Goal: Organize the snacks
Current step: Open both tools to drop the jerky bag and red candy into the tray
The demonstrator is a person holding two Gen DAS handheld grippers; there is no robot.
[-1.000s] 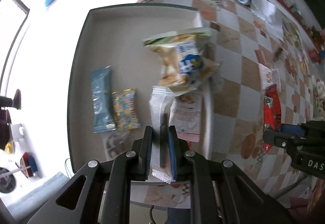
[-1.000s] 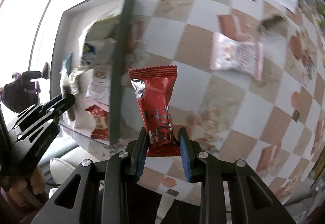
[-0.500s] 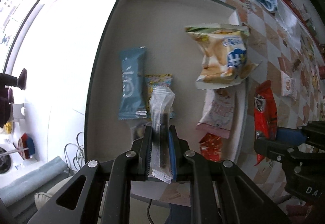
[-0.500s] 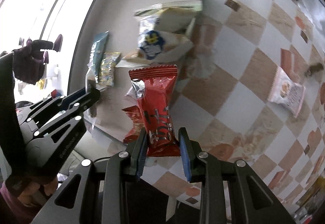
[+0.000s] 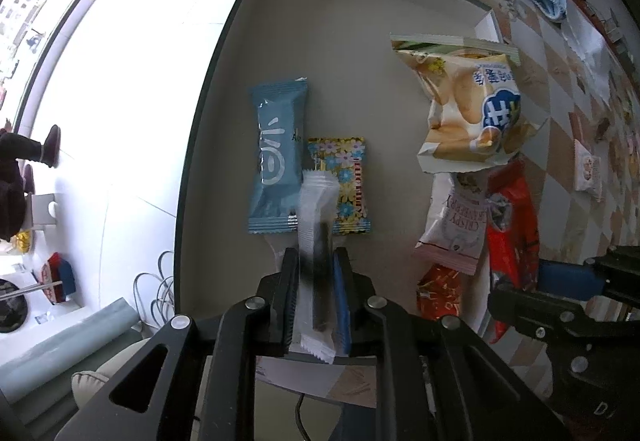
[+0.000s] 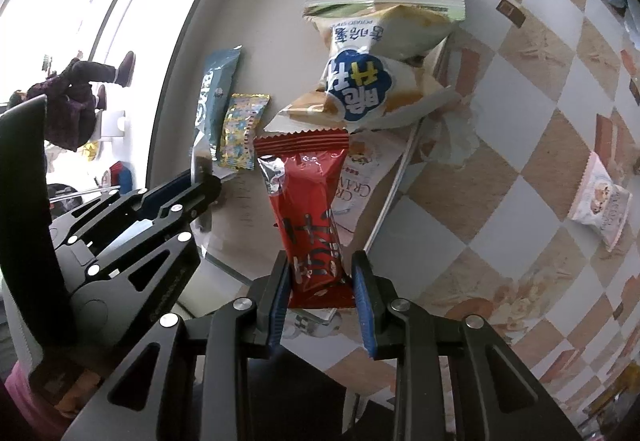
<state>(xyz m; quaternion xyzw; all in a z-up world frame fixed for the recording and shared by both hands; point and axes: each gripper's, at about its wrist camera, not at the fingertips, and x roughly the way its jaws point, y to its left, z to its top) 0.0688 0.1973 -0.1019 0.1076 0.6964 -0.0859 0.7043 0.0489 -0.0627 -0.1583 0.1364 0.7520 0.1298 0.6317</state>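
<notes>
Two packets in hand: I carry one snack in each claw above the grey tray (image 5: 224,89); this looks like the placing step of the sorting.
Tray's left edge: a dark raised rim, with white floor beyond it; anything set too far left would slide off the table side.
Blue packet (image 5: 276,157): lies flat near the left rim, long side running near to far.
Flowered packet (image 5: 344,185): just right of the blue one, touching or nearly touching it.
Left claw (image 5: 316,281): pressed onto a clear white-edged wrapper with a dark bar inside (image 5: 316,217), held above the near ends of those two packets.
Next move, left: I judge the wrapper belongs in that row; it calls for lowering onto bare tray beside the flowered packet, then spreading the fingers.
Open room: the middle strip and the whole far part of the tray are bare.
Chip bag (image 6: 372,57): large, leaning over the tray's right wall.
Pink-and-white packet (image 5: 456,225): below the chip bag, near the right wall.
Right claw (image 6: 320,289): pinching a red packet (image 6: 308,209) by its near end, over the tray's near right corner.
Next move, right: set it down left of the wall, clear of the chip bag.
Checked tablecloth (image 6: 520,201): one pale pink packet (image 6: 604,201) left outside.
</notes>
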